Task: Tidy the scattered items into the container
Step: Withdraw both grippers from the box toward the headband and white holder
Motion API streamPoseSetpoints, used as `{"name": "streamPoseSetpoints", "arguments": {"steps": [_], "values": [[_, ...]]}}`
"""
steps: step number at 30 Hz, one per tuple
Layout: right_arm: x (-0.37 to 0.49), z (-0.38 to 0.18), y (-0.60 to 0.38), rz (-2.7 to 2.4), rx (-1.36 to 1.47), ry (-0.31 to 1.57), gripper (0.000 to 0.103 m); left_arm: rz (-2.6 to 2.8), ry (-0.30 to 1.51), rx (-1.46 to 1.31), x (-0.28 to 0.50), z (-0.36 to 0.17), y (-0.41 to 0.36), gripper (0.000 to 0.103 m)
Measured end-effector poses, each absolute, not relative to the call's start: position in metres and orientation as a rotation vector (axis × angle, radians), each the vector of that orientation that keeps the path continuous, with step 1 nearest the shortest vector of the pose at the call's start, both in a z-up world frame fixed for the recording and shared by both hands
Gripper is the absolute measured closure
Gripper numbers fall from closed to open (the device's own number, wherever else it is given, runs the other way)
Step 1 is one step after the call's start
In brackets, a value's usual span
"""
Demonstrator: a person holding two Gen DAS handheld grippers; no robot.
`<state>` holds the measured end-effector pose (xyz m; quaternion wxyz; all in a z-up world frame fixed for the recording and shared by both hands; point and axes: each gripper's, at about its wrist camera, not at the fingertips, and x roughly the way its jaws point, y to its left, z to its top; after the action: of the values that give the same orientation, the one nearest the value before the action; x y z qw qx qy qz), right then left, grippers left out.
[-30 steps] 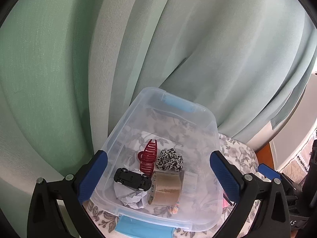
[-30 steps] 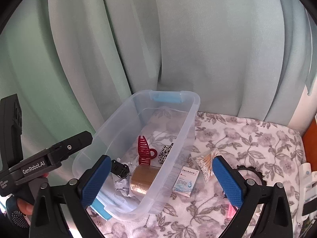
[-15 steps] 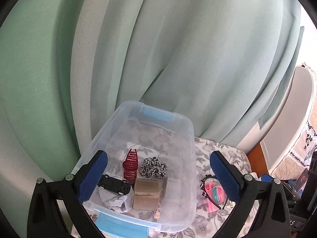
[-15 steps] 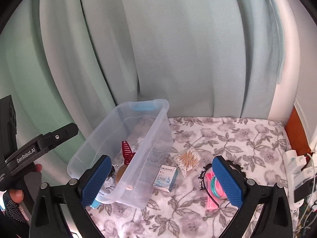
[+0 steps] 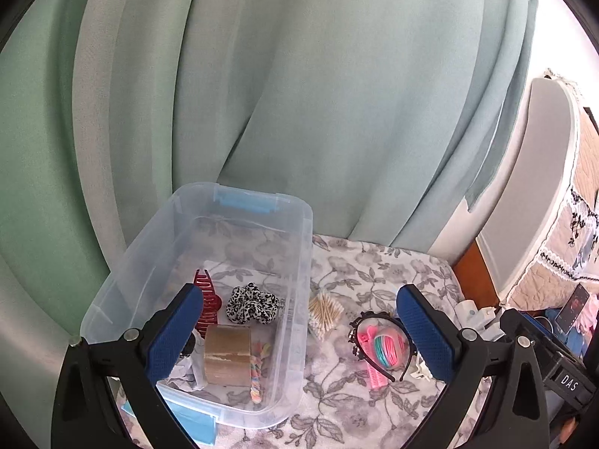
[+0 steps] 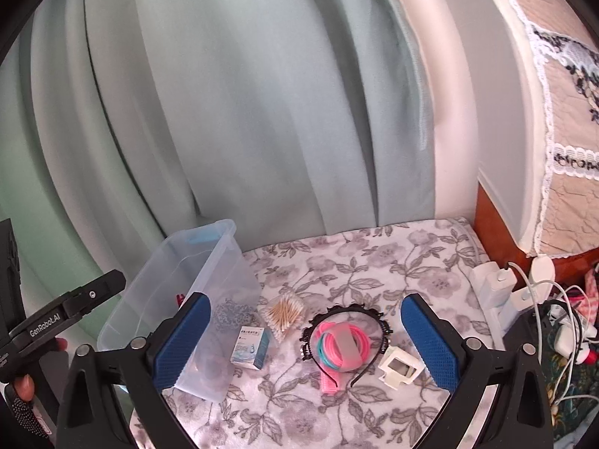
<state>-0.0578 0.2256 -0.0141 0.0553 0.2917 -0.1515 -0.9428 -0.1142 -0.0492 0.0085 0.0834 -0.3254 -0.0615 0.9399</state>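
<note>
Hovering with its blue pads spread wide and nothing between them, the right gripper (image 6: 306, 340) frames the loose cluster it would most plausibly go for next: a black headband (image 6: 346, 331) lying flat on the floral tabletop (image 6: 374, 262), ringed around a bundle of pink and teal hair ties (image 6: 342, 346), with a pink comb-like piece poking out on the near side. Just right of that sits a small white square frame (image 6: 398, 366); to the left, a small medicine box (image 6: 251, 346) and a packet of cotton swabs (image 6: 282, 314) lie close against the container's right wall.

The left gripper (image 5: 299, 336) is likewise parted and empty, held above the container's near right corner, probably idle while the other hand picks.

Set at the far left by the curtain, the clear container (image 5: 299, 262) already holds a red hair claw (image 5: 207, 301), a leopard scrunchie (image 5: 252, 305), a roll of brown tape (image 5: 226, 355) and a pastel twisted cord, all crowded to the near end, so the far half stays free for drops.
</note>
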Motion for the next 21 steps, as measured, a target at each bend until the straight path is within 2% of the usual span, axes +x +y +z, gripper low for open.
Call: {"name": "streamPoseSetpoints", "arguments": {"steps": [11,21], "values": [[-0.047,-0.030,0.256,-2.886,0.863,-0.515,0.000,2.763,-0.086,-0.993,-0.111,-0.001,-0.013,0.000],[-0.042,-0.048,0.271,-2.945,0.795,-0.554,0.000,2.690,-0.119,-1.025,-0.117,-0.019,0.005,0.000]]}}
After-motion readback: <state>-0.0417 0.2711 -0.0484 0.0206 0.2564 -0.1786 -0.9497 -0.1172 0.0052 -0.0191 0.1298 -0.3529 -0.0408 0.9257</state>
